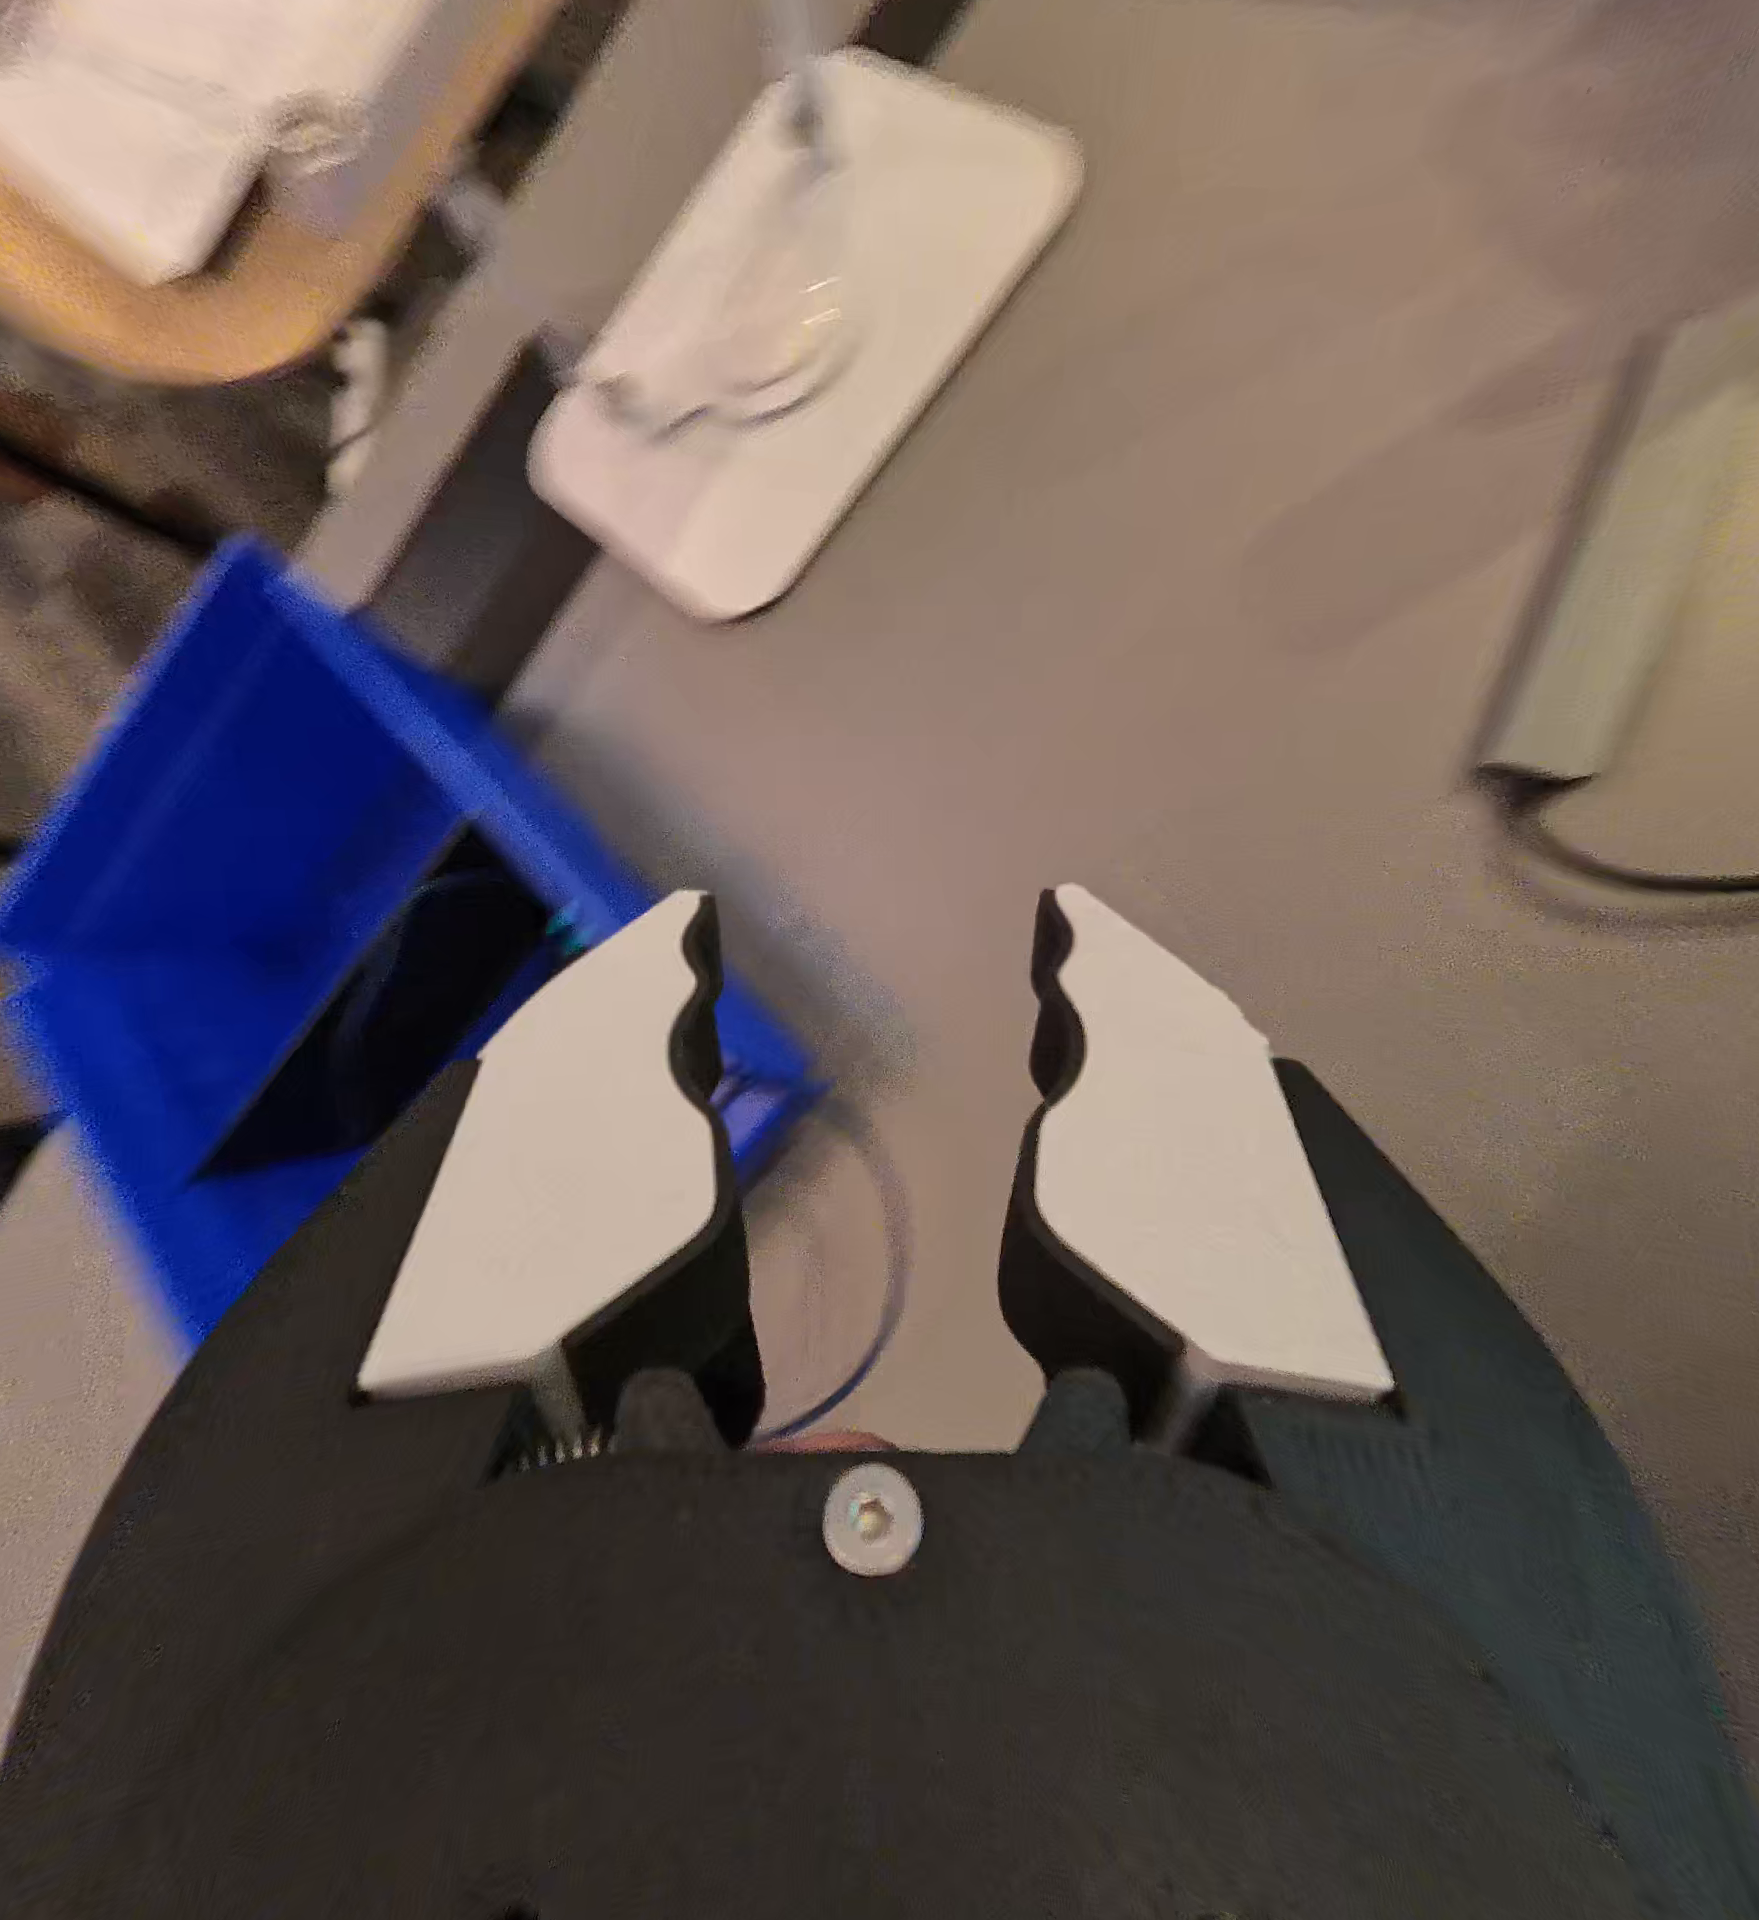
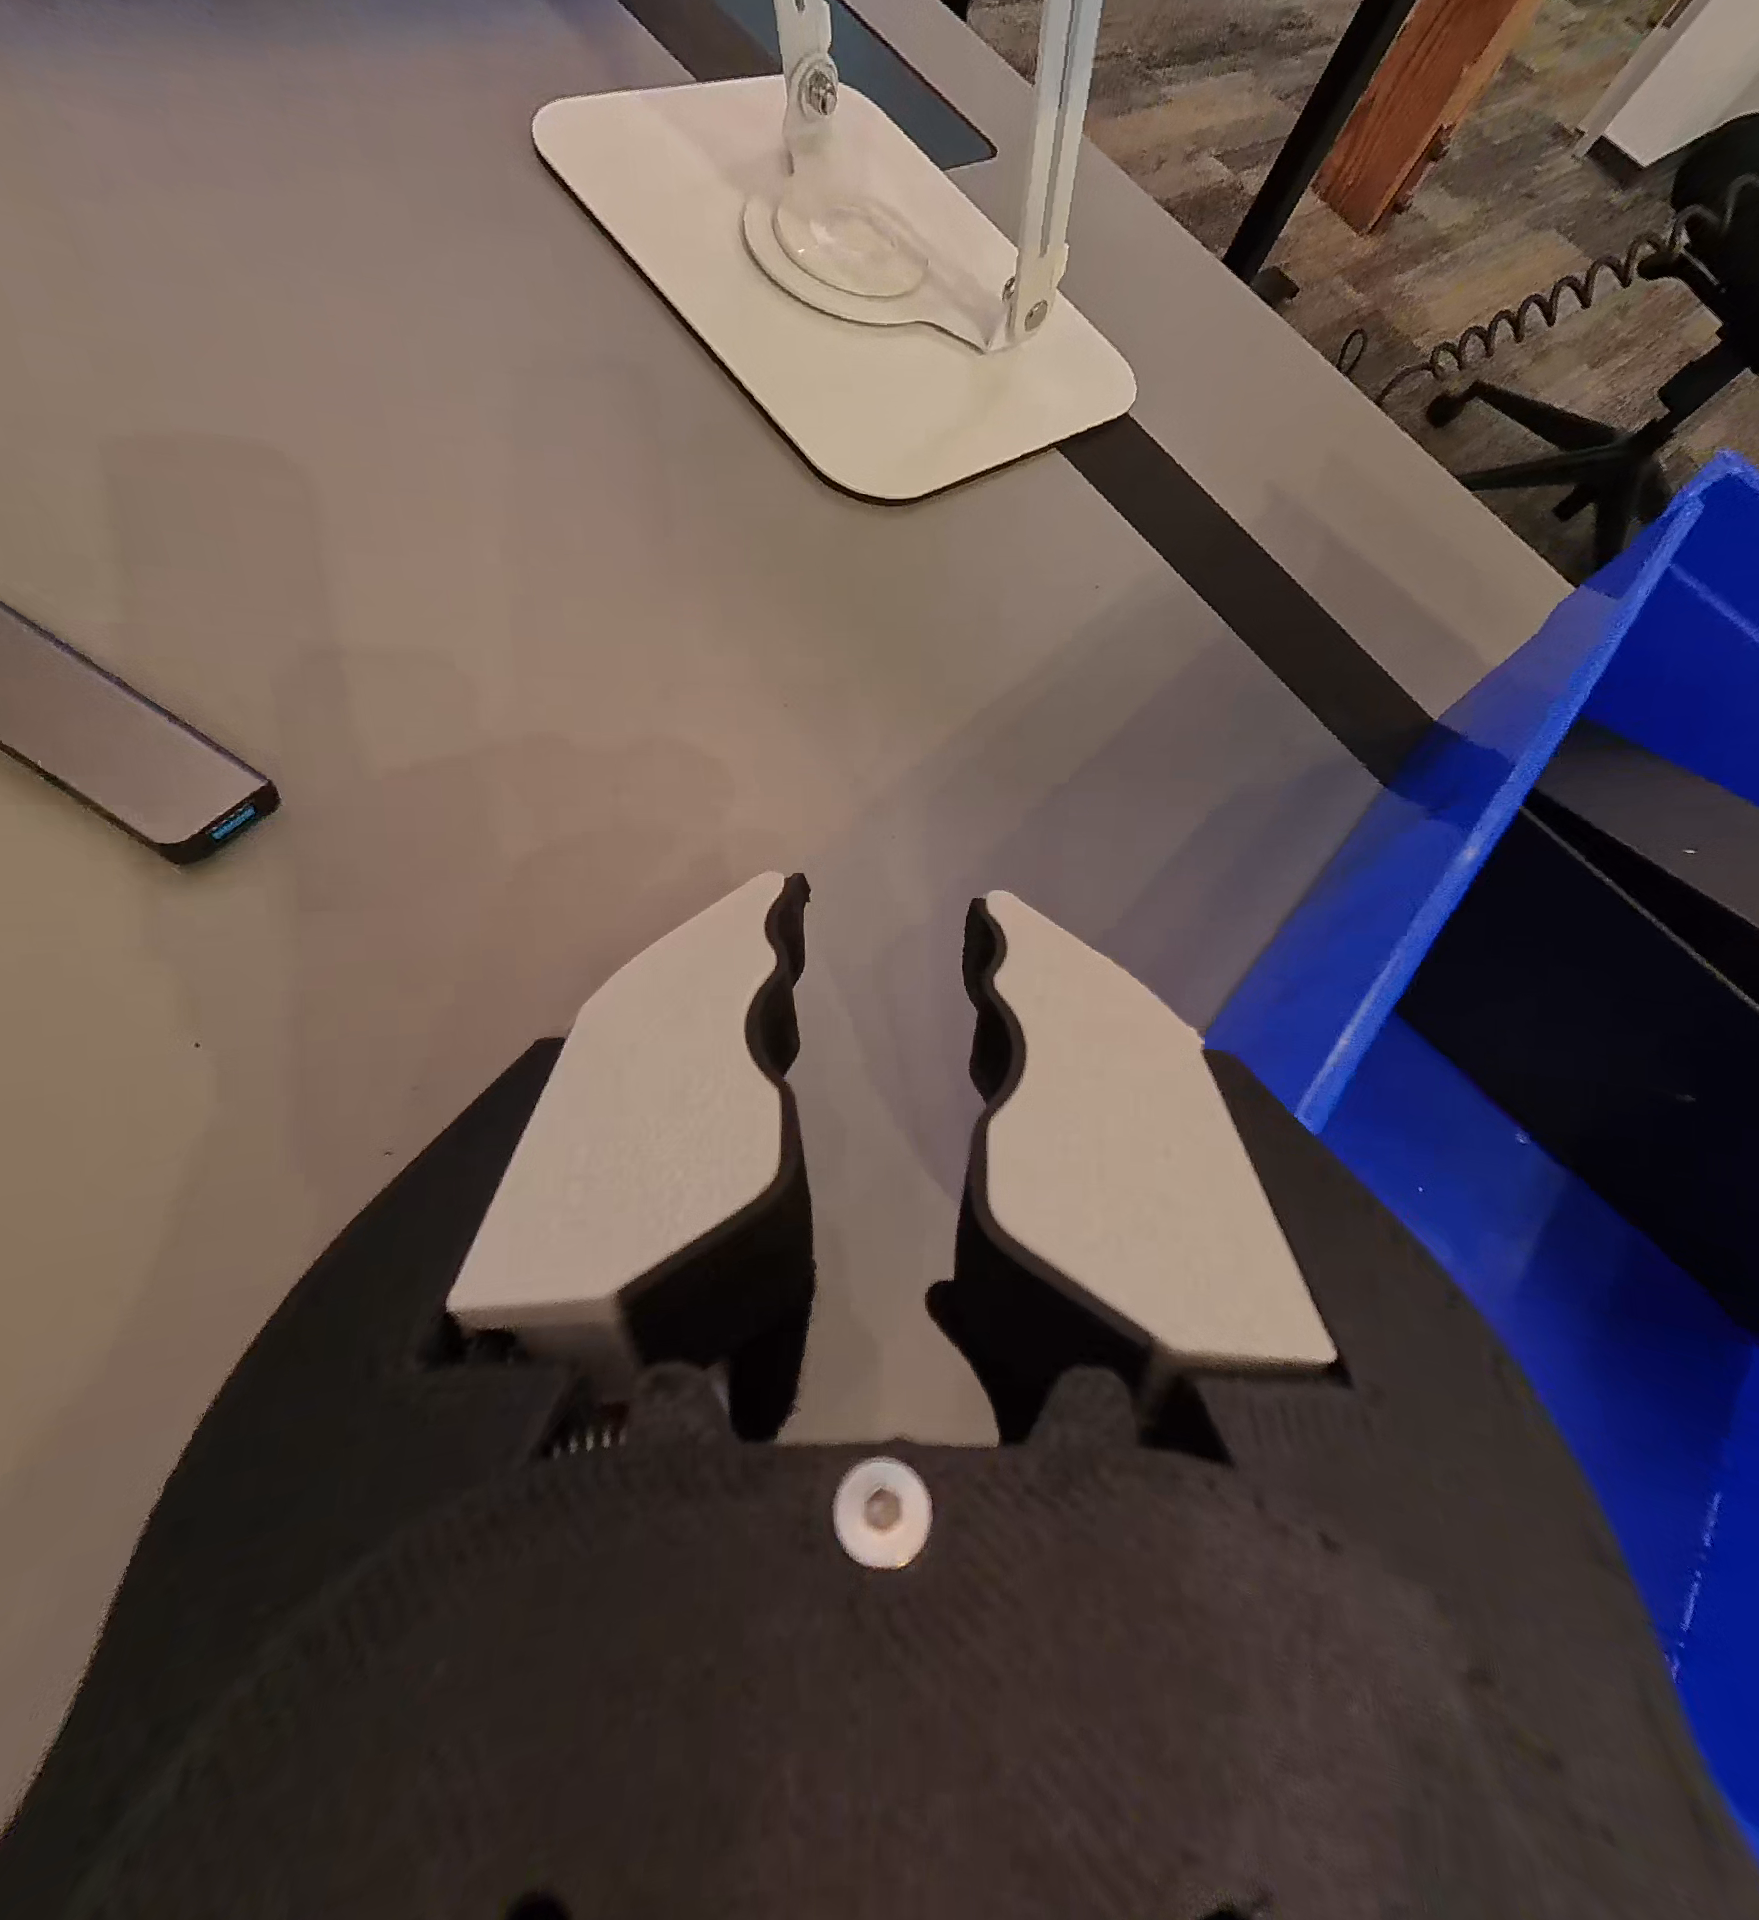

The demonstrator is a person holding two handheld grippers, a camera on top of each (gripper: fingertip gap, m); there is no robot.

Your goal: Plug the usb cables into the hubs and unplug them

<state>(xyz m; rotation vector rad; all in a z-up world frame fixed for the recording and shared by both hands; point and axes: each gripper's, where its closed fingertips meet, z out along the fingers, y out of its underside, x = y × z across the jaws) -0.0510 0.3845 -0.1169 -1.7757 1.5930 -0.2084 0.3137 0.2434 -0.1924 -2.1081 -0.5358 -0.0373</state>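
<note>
L gripper (image 1: 879,904): jaws wide apart, nothing between pads, only bare table (image 1: 1062,727) under them. L view blurred. A thin cable loop (image 1: 880,1278) shows low between the fingers, close to the gripper body; can't tell what it joins. Blue bin (image 1: 262,883) sits just L of the fingertips at the table's L edge, dark interior, contents unclear.

R gripper (image 2: 890,899): jaws partly open, narrower gap than L, grasp bare, grey table (image 2: 439,520) visible between pads. Blue bin (image 2: 1540,831) just R of the fingers, at the table's R edge in that view.

Hub (image 2: 75,727): slim flat bar, grey top, dark sides, one blue-lined USB port in its near end face; lies flat toward the L edge in R view, well apart from R gripper. No cable plugged into that port. In L view the hub (image 1: 1623,582) is toward the R edge, a dark cable (image 1: 1685,878) leaving its near end.

No legible writing or brand anywhere.

Far: white lamp base (image 2: 854,312) near the table's far edge.
</note>
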